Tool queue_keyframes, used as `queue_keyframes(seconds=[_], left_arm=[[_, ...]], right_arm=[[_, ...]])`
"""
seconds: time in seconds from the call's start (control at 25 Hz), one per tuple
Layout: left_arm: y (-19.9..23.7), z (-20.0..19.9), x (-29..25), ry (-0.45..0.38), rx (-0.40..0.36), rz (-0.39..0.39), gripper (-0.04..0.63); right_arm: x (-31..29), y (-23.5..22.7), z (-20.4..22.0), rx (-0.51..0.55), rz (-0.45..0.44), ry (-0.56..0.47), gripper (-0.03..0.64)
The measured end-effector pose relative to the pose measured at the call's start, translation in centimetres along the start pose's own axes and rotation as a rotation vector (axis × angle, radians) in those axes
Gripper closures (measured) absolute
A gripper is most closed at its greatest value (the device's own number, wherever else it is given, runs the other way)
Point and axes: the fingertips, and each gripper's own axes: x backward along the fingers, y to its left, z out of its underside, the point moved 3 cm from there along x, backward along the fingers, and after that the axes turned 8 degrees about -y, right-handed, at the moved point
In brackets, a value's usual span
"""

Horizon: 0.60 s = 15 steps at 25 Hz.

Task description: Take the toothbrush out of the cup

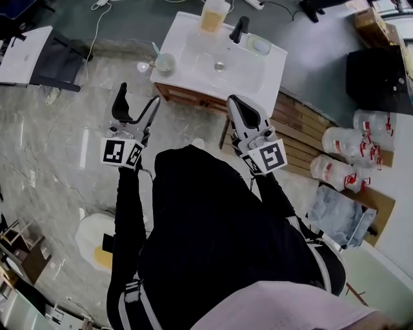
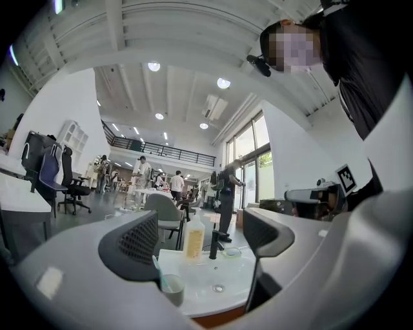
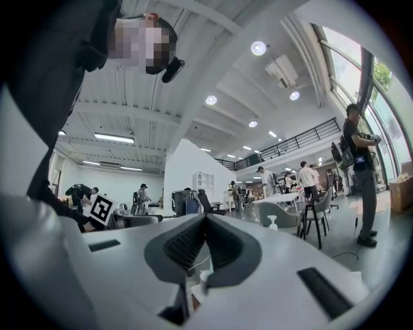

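A pale green cup (image 1: 164, 62) stands on the front left corner of the white sink vanity (image 1: 187, 35), with a teal toothbrush (image 1: 155, 49) leaning in it. My left gripper (image 1: 137, 98) hangs open in front of the vanity, short of the cup. Through its jaws the left gripper view shows the cup (image 2: 171, 289) and toothbrush (image 2: 157, 267) low and left of centre, some way off. My right gripper (image 1: 234, 101) is shut and empty, in front of the vanity's right side; its pads (image 3: 193, 242) press together.
On the vanity stand a yellow soap bottle (image 1: 213, 16), a black faucet (image 1: 239, 29) and a small dish (image 1: 258, 44). Water jugs (image 1: 348, 145) and a wooden pallet (image 1: 310, 132) lie to the right. A desk with a chair (image 1: 39, 58) stands at left.
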Motion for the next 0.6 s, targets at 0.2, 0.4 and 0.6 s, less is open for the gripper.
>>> queue_keyframes(seconds=[0.2,0.4,0.6], left_arm=[[3.0,4.8,-3.5,0.081,0.053,-0.029,0.198],[6.1,9.1,-6.2,0.13,0.14,-0.061,0.198],[8.4,14.0,-8.5,0.215,0.234,-0.077,0.198]], right_arm=[[-2.0,-2.4,1.9,-0.001,-0.021,0.016,0.617],[-4.1,-4.3,3.8,-0.009,-0.034,0.035,0.617],[-5.2,-6.0,5.6,-0.016,-0.022,0.05,0.617]])
